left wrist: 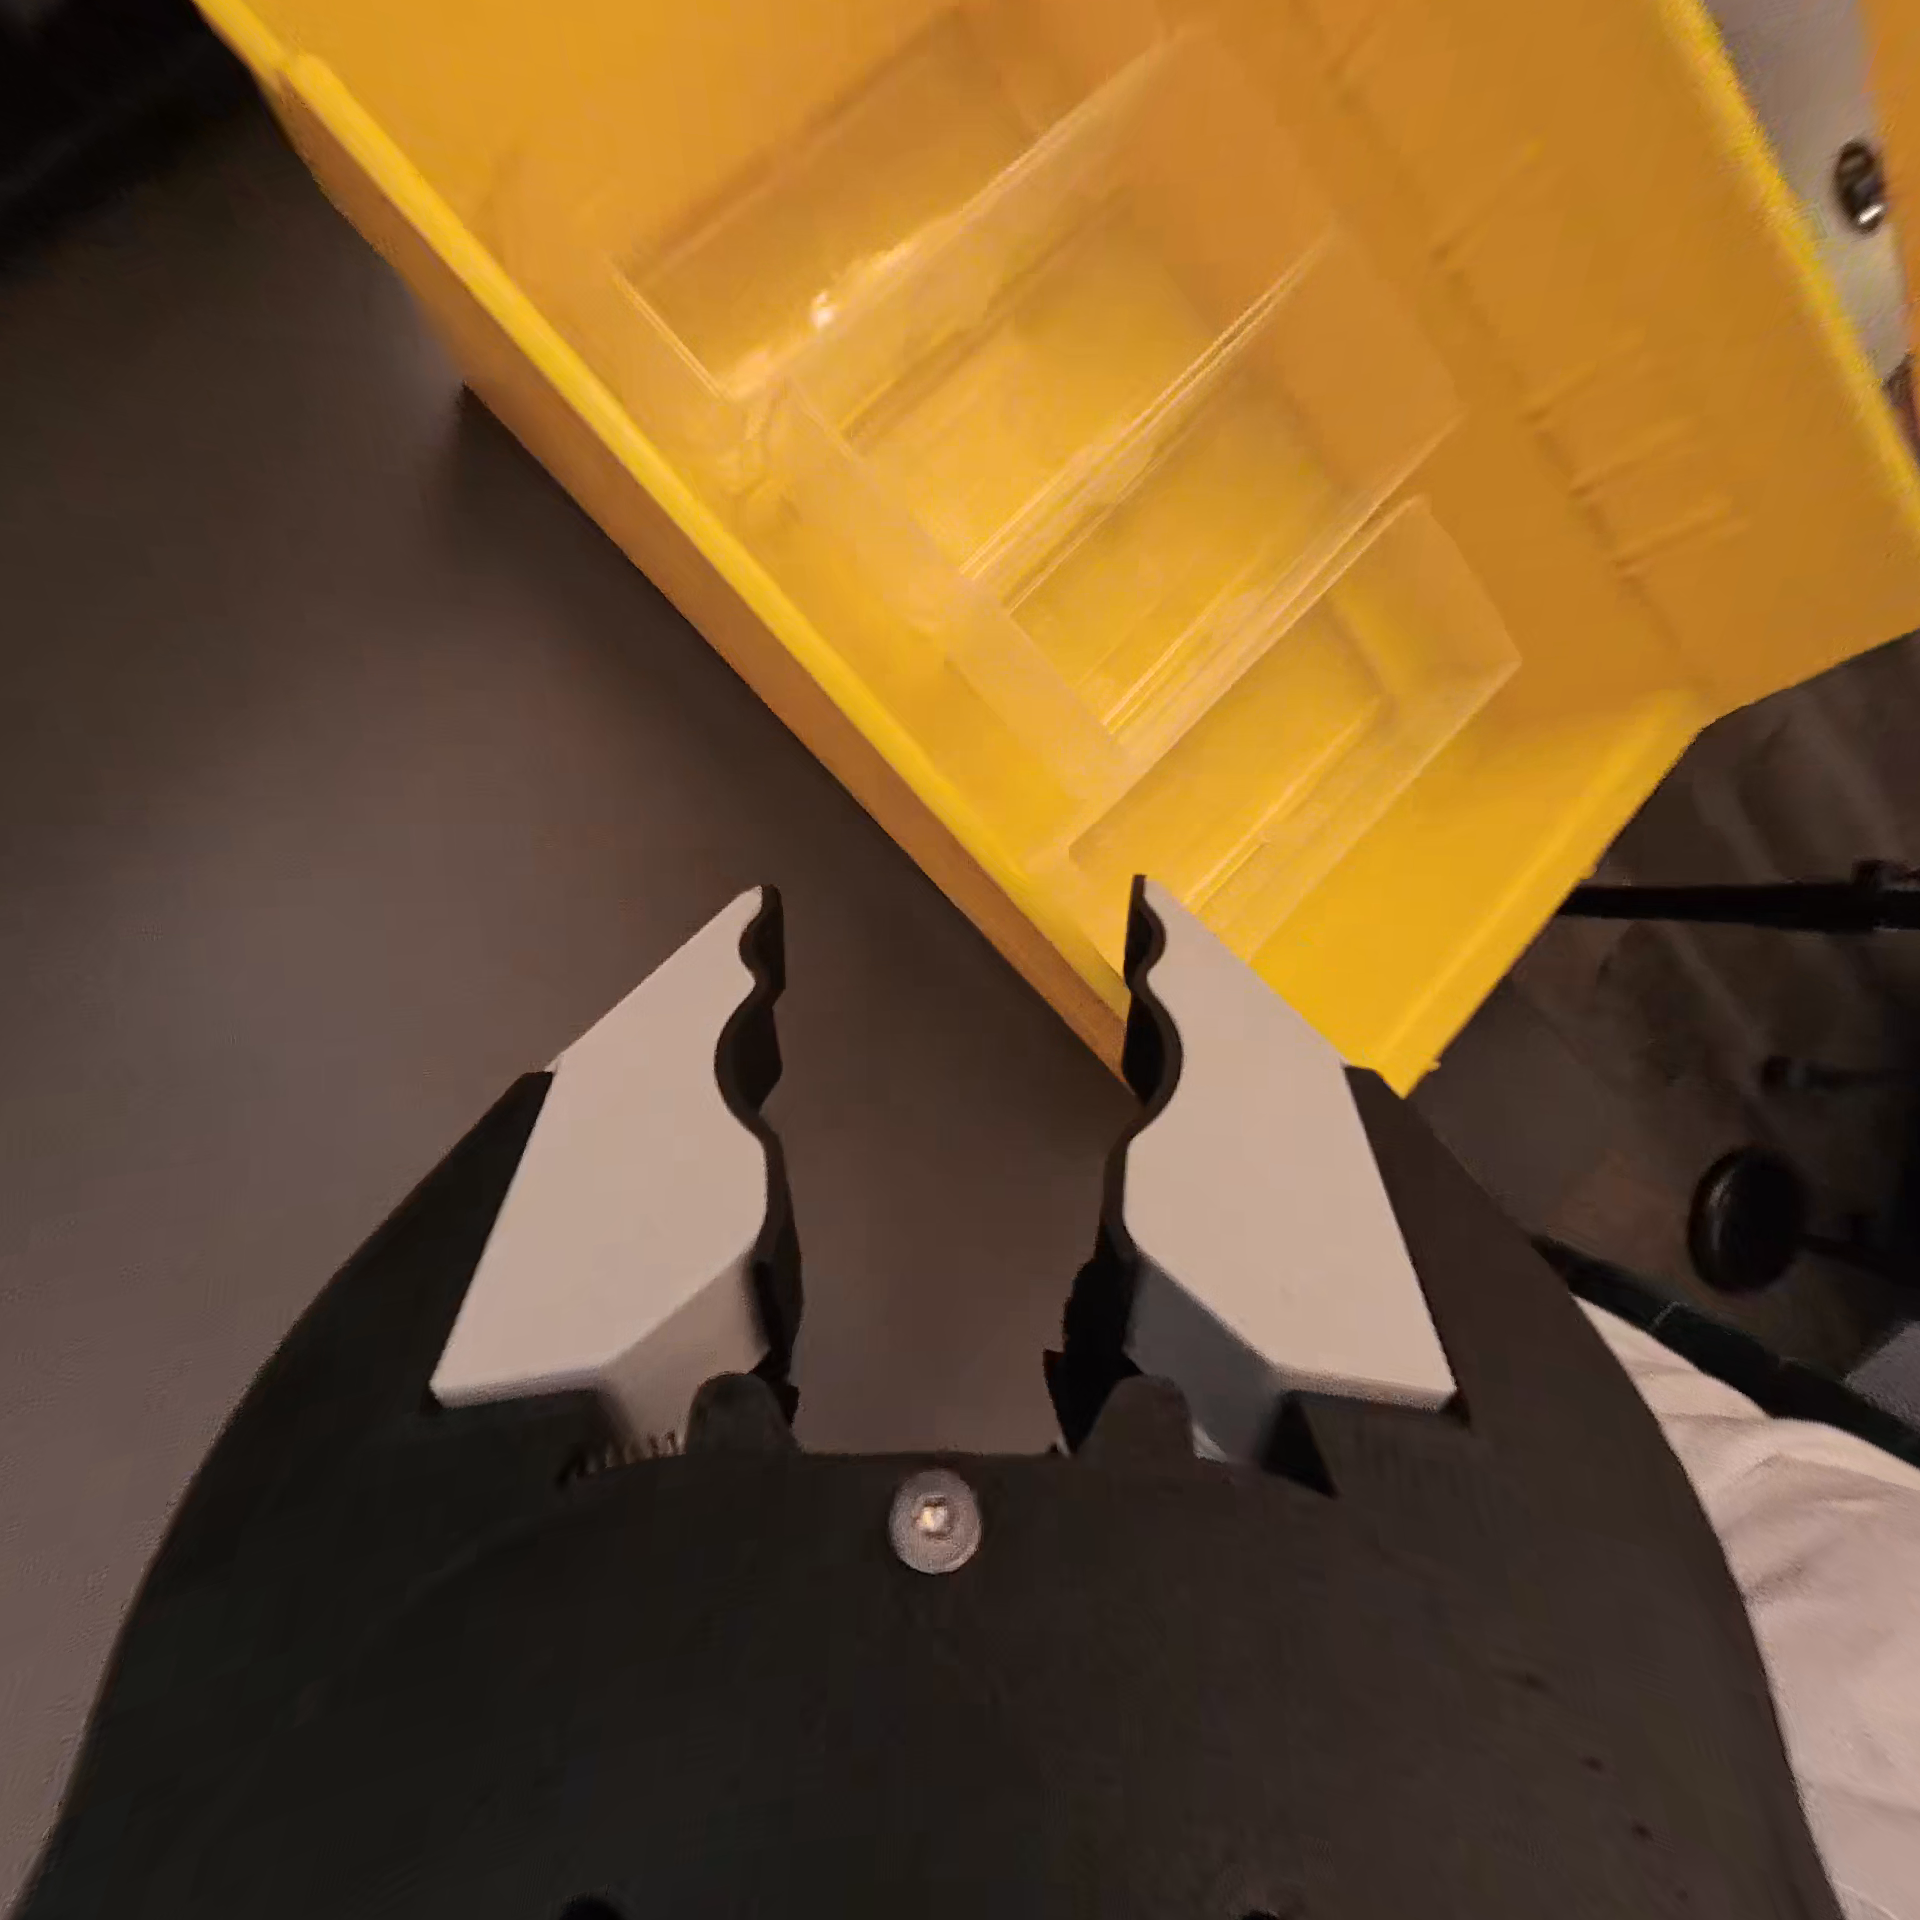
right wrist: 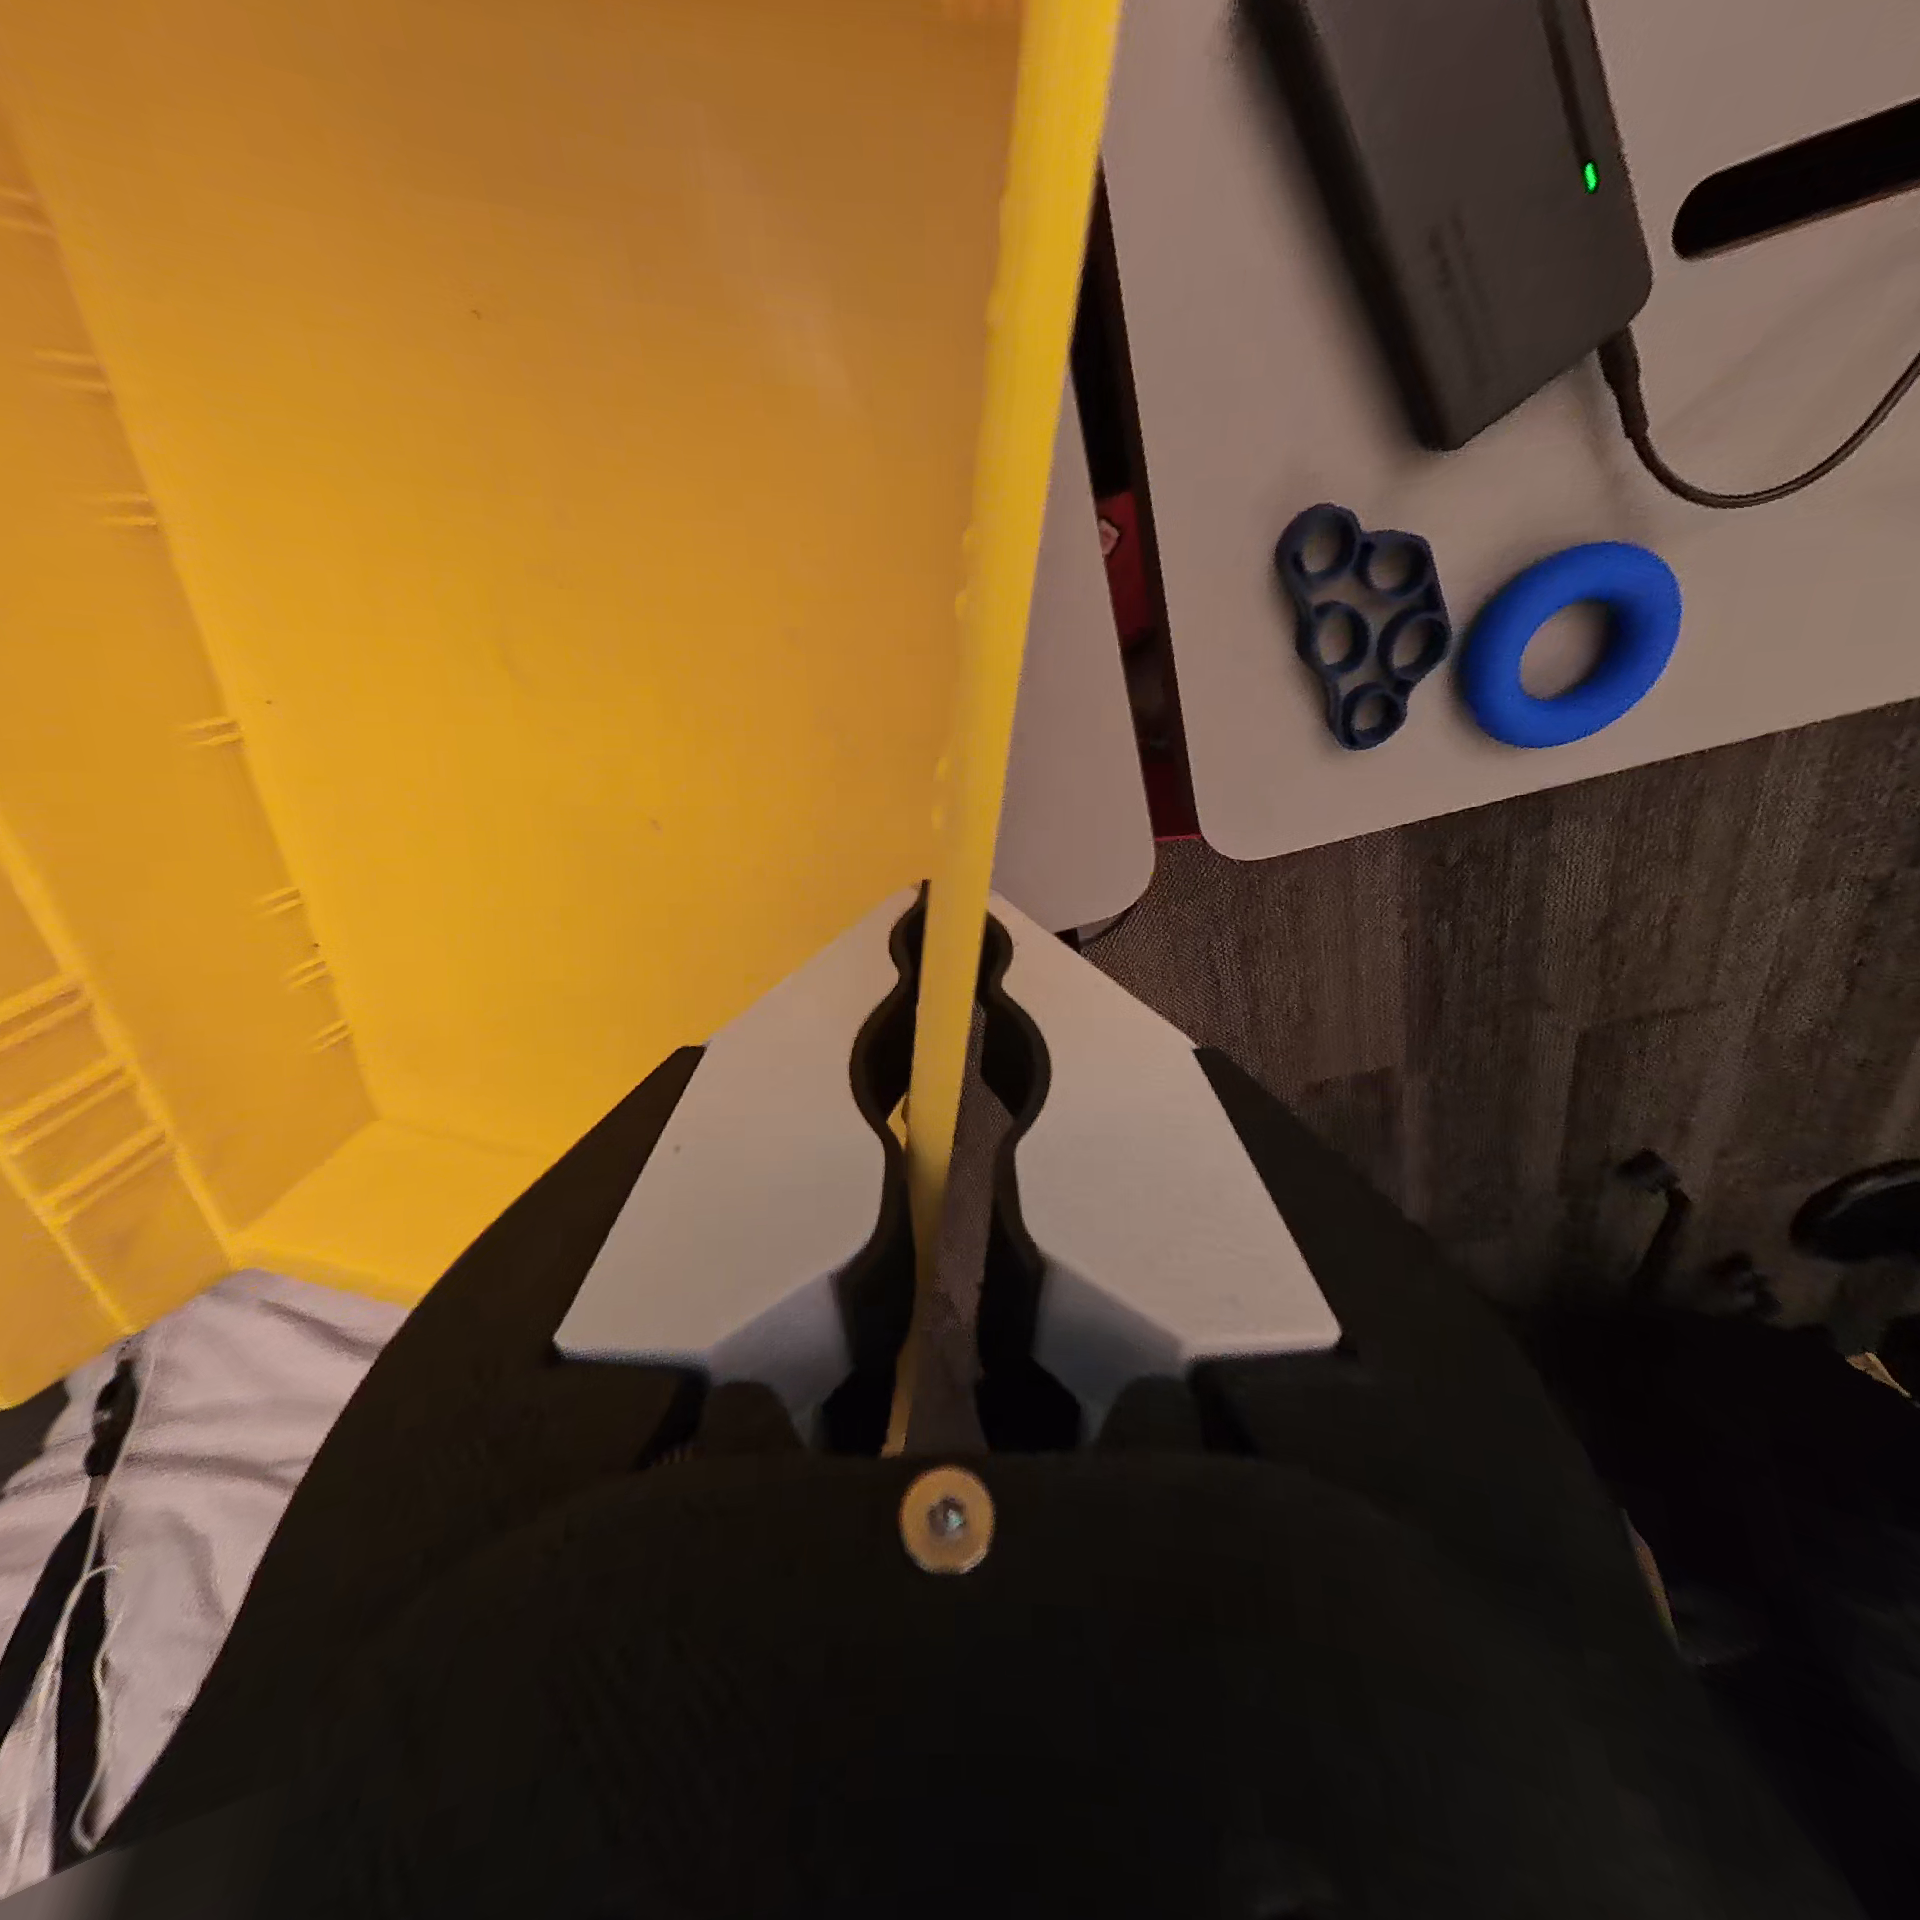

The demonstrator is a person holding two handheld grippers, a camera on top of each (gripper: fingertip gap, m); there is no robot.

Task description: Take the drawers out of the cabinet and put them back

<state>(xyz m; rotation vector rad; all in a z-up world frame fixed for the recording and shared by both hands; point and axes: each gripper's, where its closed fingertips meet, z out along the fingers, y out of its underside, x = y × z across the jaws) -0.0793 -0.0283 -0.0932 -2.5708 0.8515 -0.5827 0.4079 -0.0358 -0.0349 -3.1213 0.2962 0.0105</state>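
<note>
A: The left gripper (left wrist: 951, 935) hangs open and empty over the dark table (left wrist: 260, 727), the yellow cabinet (left wrist: 1039, 364) just right of it.

B: The right gripper (right wrist: 951, 930) pinches the cabinet's side wall; I'd hold it level. Only the left view shows clear drawers (left wrist: 1091, 499) inside; only the right shows blue rings (right wrist: 1569, 644).
</note>
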